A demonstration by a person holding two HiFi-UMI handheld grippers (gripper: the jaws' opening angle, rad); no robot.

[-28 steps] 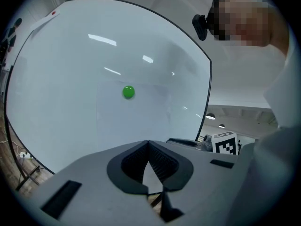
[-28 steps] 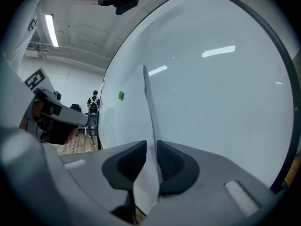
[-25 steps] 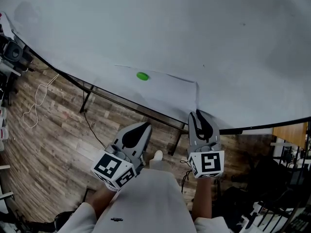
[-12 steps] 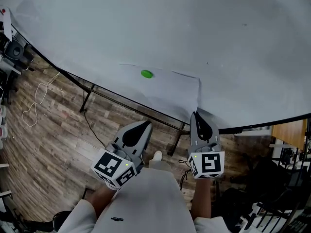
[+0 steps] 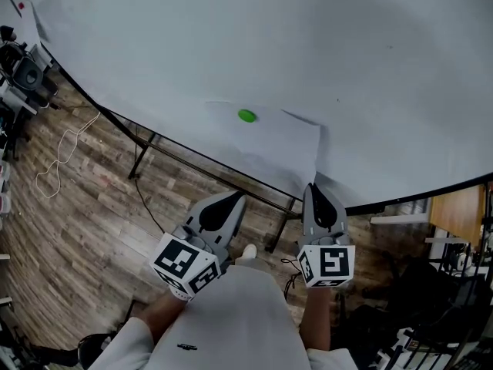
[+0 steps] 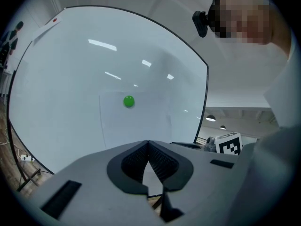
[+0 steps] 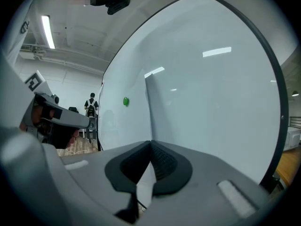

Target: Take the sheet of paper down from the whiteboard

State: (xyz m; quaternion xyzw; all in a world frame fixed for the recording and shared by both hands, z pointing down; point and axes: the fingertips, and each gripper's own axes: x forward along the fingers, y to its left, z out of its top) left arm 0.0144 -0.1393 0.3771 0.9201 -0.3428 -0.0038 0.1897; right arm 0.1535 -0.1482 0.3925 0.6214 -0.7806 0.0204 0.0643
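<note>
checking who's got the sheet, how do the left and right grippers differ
The right gripper pinches the sheet of paper at its lower corner; the left gripper holds nothing. The right gripper reaches the whiteboard; the left gripper hangs short of it. Both are shut.

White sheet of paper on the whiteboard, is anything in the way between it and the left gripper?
Nothing visible does. The shut left gripper faces the white sheet of paper across open air. The round green magnet pins the sheet to the large whiteboard and likely has to give first.
</note>
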